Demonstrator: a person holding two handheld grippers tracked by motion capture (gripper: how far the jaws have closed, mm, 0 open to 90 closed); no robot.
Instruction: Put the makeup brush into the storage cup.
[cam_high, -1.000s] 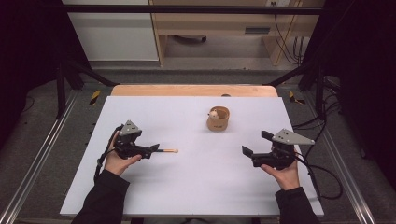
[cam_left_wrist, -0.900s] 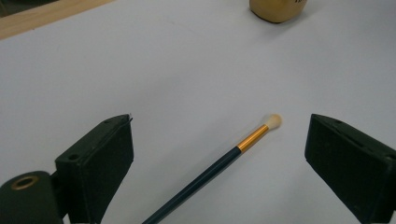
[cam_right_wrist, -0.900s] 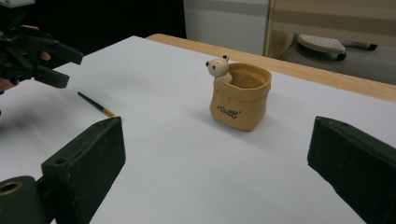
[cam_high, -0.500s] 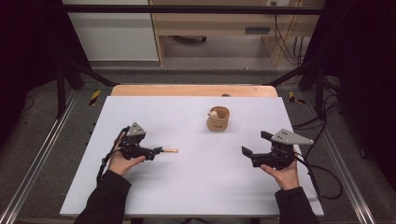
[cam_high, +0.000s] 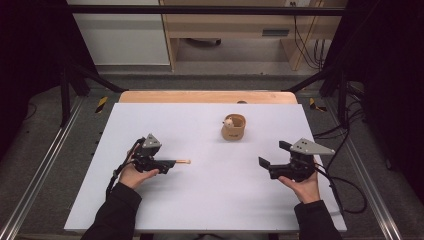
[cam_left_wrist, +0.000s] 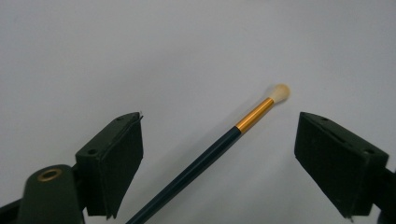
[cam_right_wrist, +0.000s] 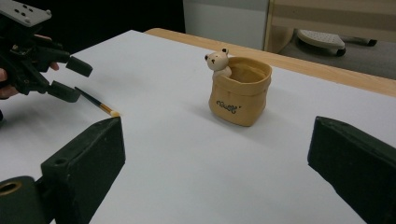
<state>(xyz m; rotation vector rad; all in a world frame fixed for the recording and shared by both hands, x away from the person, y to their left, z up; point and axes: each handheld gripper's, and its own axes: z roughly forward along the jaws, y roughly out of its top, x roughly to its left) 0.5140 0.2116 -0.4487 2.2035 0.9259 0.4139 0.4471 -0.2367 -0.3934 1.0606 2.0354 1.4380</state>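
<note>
A thin brush (cam_high: 183, 162) with a dark handle, gold ferrule and pale tip lies on the white table (cam_high: 210, 200), left of centre. My left gripper (cam_high: 167, 163) is open with its jaws on either side of the handle, not touching it. In the left gripper view the brush (cam_left_wrist: 224, 140) runs diagonally between the spread jaws of that gripper (cam_left_wrist: 219, 126). A tan sack-shaped cup (cam_high: 233, 128) with a small bear on its rim stands at the back centre. My right gripper (cam_high: 274, 154) is open and empty at the right, pointing toward the cup (cam_right_wrist: 240, 93).
The right gripper view shows the left gripper (cam_right_wrist: 74, 79) over the brush (cam_right_wrist: 100, 105) in the distance. A wooden strip (cam_high: 207, 96) borders the table's far edge. Metal rails (cam_high: 45, 165) flank the table, and cables trail at the right.
My left gripper has moved slightly right along the brush, covering more of the handle. The brush, cup and right gripper have stayed put.
</note>
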